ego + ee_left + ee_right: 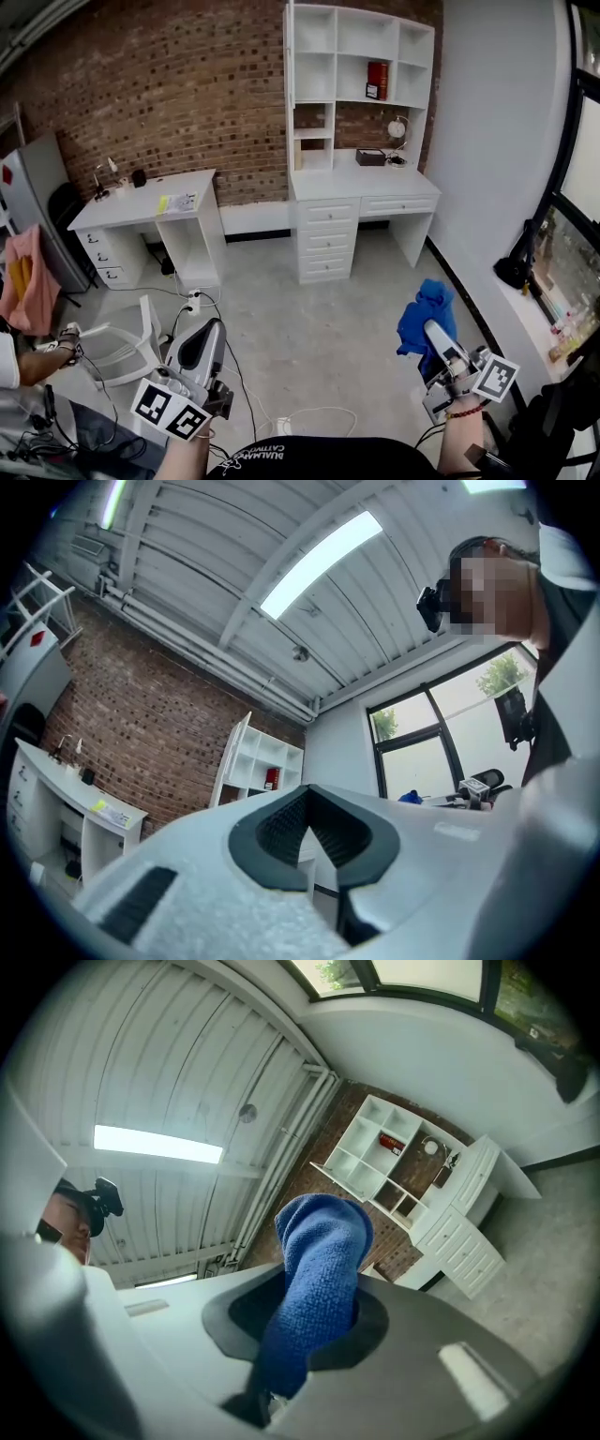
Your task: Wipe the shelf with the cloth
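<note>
A: Where was the shelf?
B: The white shelf (361, 56) stood against the brick wall (169, 84) in the upper middle of the head view. It rose from a white table (361, 180) with drawers. A second white table (141, 202) stood to the left, apart from the first.
A: And the grippers?
B: Both were at the bottom of the frame, over the grey floor (319, 328) and well apart from the shelf. The left gripper (208, 330) was at the lower left. In its own view its dark pads (281, 827) met at the tips with nothing between them.
A: The other one?
B: The right gripper (433, 336) was at the lower right, its jaws pinching the blue cloth (319, 1269). The cloth stuck out past the tips in a folded bunch.
A: Was anything on the shelf?
B: A red box-like thing (377, 80) stood upright in a compartment right of the middle. A small black box (370, 157) sat on the table below it.
</note>
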Demonstrator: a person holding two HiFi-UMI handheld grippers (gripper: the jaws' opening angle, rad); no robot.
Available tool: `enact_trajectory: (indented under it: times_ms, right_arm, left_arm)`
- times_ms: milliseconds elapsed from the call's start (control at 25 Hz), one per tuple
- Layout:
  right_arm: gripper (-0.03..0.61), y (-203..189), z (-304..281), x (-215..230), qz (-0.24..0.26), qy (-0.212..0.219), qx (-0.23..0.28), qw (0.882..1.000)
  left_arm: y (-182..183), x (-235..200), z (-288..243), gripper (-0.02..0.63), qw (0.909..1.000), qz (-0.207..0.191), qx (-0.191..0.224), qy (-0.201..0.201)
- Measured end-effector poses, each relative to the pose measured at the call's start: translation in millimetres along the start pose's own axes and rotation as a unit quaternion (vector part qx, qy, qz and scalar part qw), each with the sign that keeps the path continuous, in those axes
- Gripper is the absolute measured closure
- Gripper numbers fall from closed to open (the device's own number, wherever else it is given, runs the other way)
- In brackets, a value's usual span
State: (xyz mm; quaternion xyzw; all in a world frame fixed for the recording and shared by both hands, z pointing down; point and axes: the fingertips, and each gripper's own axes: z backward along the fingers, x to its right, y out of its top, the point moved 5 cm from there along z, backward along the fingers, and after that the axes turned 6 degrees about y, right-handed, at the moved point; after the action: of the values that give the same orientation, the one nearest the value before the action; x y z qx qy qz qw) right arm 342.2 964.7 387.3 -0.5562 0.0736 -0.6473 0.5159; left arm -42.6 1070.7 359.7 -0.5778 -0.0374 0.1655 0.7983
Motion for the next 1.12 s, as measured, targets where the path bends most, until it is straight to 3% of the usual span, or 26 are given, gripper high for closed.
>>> enact_trajectory:
  times_ms: [160,320,480,720,920,1120]
  right_arm:
    - [0.52,-9,6,25,-0.023,-0.045,0.011,0.999]
    - [0.52,16,12,41,-0.022,-0.067,0.03,0.997]
    - [0.52,26,-2,68,-0.022,-0.059,0.024,0.998]
    - [0.52,56,-44,135,-0.044,-0.038,0.0,0.998]
    - [0.52,99,-80,188,-0.045,-0.019,-0.02,0.999]
    - [0.52,169,-102,241,-0.02,-0.002,-0.026,0.999]
  left_arm:
    - [-17,-10,-18,0.612,0.9997,0.011,-0.002,-0.02]
    - [-30,-5,-41,0.613,0.9995,-0.009,-0.002,-0.029]
    - [-43,-5,-66,0.612,0.9974,0.023,-0.013,-0.067]
    - [-76,-14,-131,0.612,0.9978,0.004,-0.05,-0.043]
    - [-96,-20,-198,0.612,0.9985,0.02,-0.041,-0.03]
    - [-119,-22,-284,0.612,0.9987,0.035,-0.03,-0.019]
